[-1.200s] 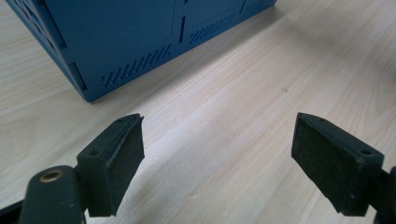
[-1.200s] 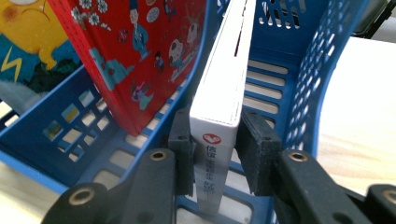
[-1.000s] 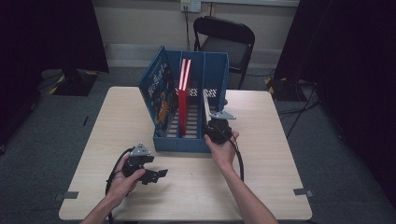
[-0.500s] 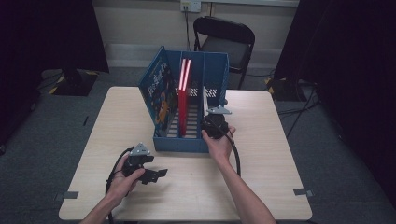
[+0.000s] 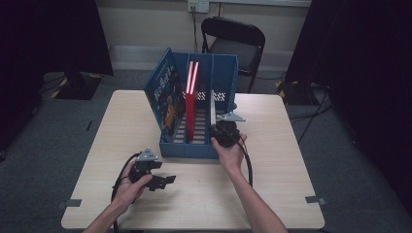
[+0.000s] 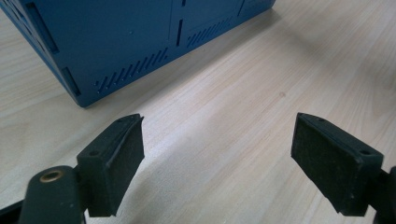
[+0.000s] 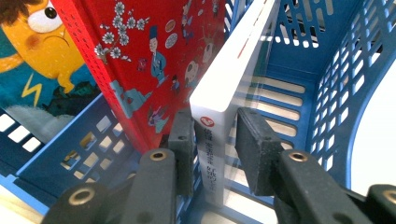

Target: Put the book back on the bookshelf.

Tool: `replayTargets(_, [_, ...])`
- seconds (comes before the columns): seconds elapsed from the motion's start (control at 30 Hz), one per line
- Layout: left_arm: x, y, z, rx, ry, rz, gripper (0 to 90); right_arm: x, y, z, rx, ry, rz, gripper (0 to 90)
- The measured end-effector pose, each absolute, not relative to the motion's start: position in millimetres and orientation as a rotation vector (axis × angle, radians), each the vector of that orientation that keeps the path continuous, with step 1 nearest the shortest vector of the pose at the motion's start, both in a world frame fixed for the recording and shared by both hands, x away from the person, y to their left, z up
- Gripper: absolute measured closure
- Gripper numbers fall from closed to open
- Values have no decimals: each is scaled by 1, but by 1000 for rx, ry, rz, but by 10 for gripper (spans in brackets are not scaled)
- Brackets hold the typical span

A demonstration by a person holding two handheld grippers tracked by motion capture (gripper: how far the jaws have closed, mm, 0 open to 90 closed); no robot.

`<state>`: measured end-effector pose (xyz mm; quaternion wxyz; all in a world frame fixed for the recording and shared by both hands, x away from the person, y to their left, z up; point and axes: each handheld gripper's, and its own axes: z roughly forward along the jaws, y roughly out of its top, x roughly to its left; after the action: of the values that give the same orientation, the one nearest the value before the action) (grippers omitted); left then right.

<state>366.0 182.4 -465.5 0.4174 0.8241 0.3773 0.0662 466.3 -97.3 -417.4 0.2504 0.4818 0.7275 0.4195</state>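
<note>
Gripping a white book by its spine, our right gripper has one black jaw on each side of it, the left jaw squeezed in between the white book and the red book beside it. We see the white book standing upright in the right-hand compartment of the blue file rack, with its spine facing us and small printed characters running down it. In the high view the right gripper sits at the near open end of the blue file rack, with our right hand wrapped around it from below and its cable trailing back along the forearm. The red book stands in the middle compartment, and a picture book with an orange cartoon face leans in the leftmost one, against the rack's outer wall.

Our left gripper rests low over the wooden table, well apart from the rack's near left corner, held by our left hand. From the left gripper view, its jaws stand spread wide with nothing between them but bare tabletop, and the rack's blue outer wall crosses the upper left ahead of them.
</note>
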Motion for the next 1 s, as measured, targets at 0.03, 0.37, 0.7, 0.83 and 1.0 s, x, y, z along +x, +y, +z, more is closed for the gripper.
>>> replayTargets(0.03, [366, 182, -466, 2075, 944, 169, 169, 467, -97, -417, 1312, 1983, 1140, 691])
replayTargets(0.37, [364, 185, -464, 2072, 946, 169, 170, 478, -92, -415, 1311, 1991, 1116, 691])
replayTargets(0.7, [364, 184, -465, 2077, 942, 172, 170, 478, -93, -415, 1299, 1992, 1119, 657])
replayTargets(0.83, [364, 185, -464, 2076, 943, 176, 169, 477, -92, -414, 1278, 1984, 1109, 587])
replayTargets(1.0, [363, 185, -464, 2066, 949, 176, 169, 476, -93, -415, 1278, 1987, 1117, 548])
